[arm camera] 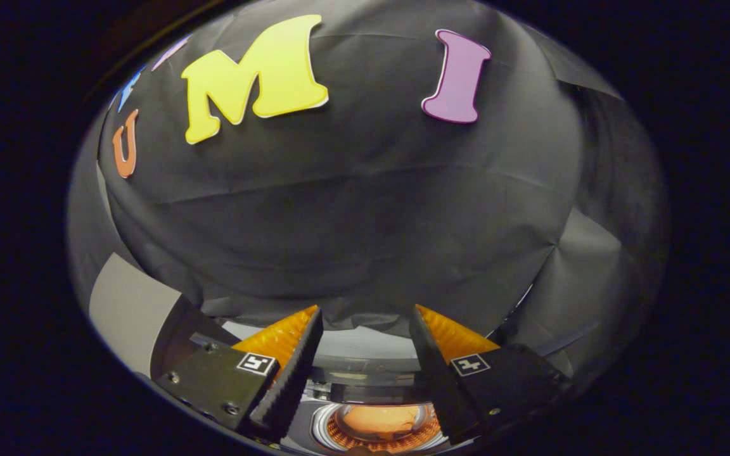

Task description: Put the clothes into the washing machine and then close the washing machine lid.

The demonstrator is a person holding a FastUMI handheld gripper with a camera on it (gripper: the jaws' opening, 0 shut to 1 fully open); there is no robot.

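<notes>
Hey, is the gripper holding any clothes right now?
No, the gripper is open with nothing between its fingers; the washing machine sits below them.

a creased black cloth wall (365,209) spans from nine o'clock through twelve to three o'clock, its folds catching dim light. at about eight o'clock a pale grey panel (127,310) leans beside it. toward four o'clock more dark cloth (583,266) hangs in loose pleats. the lighting is low.
</notes>
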